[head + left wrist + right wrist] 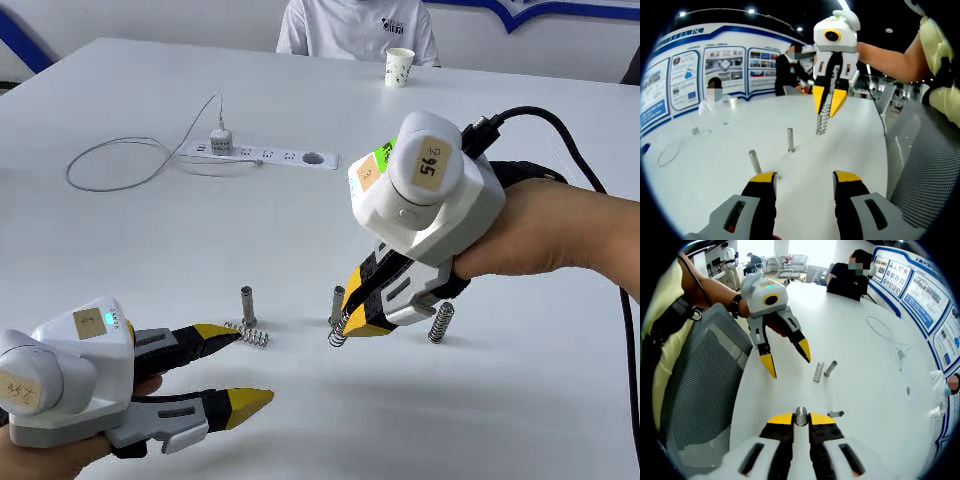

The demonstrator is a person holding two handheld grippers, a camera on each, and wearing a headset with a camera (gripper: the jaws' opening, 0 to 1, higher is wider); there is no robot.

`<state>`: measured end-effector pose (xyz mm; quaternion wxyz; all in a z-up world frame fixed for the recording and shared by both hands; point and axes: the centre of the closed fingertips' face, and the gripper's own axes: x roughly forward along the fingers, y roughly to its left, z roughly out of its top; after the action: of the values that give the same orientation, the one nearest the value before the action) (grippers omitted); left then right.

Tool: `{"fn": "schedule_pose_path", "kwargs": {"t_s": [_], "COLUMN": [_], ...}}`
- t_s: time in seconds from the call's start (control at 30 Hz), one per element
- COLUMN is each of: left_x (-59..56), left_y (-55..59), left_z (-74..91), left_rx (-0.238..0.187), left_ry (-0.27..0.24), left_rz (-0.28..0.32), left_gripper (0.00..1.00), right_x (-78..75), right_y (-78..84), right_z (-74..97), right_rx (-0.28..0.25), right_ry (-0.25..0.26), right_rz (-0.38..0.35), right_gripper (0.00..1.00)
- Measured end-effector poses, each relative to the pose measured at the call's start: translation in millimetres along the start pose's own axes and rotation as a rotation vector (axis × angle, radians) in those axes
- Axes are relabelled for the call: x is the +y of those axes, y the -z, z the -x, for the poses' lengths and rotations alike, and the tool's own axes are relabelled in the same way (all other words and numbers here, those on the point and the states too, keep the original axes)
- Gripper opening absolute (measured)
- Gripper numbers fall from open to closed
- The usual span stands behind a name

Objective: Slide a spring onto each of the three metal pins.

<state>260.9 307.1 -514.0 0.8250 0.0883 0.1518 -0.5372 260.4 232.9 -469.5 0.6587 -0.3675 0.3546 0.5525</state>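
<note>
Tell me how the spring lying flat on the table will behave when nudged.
The spring lies on its side, so it would probably roll. Its thin open coils suggest it is light and would squash easily under the left claw.

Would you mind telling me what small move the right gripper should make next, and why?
Probably raise the right gripper slightly and bring the coiled metal spring it grips over the short grey metal pin beside it. The spring's lower end hangs next to the pin, not above it, so it cannot slide on yet.
</note>
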Motion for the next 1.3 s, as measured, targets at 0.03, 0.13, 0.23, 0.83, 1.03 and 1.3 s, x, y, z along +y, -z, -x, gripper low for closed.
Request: {"fn": "schedule_pose_path", "kwargs": {"t_s": [0.03,0.13,0.23,0.83,1.03,1.3], "left_x": [0.9,2.0,2.3,2.0,3.7,6.5], "left_y": [0.0,-0.9,-1.4,3.0,3.8,6.5], "left_z": [1.0,2.7,3.8,8.1,8.9,10.9], "left_rx": [-0.001,-0.004,-0.007,-0.005,-0.007,-0.008], "left_ry": [-0.005,-0.015,-0.021,-0.038,-0.044,-0.052], "left_rz": [0.004,0.013,0.018,0.035,0.039,0.044], "left_gripper": [0.47,0.48,0.49,0.52,0.53,0.53], "right_x": [-2.2,-6.9,-11.3,-41.3,-51.2,-60.9], "right_y": [1.0,2.8,4.2,8.3,4.3,7.5], "right_z": [0.8,2.3,3.4,8.4,5.7,-3.1], "right_rx": [0.004,0.012,0.02,0.073,0.079,0.108], "right_ry": [0.004,0.011,0.017,0.047,0.05,0.04], "right_rz": [-0.001,-0.002,-0.003,-0.003,-0.01,-0.016], "right_gripper": [0.12,0.12,0.12,0.12,0.12,0.12]}}
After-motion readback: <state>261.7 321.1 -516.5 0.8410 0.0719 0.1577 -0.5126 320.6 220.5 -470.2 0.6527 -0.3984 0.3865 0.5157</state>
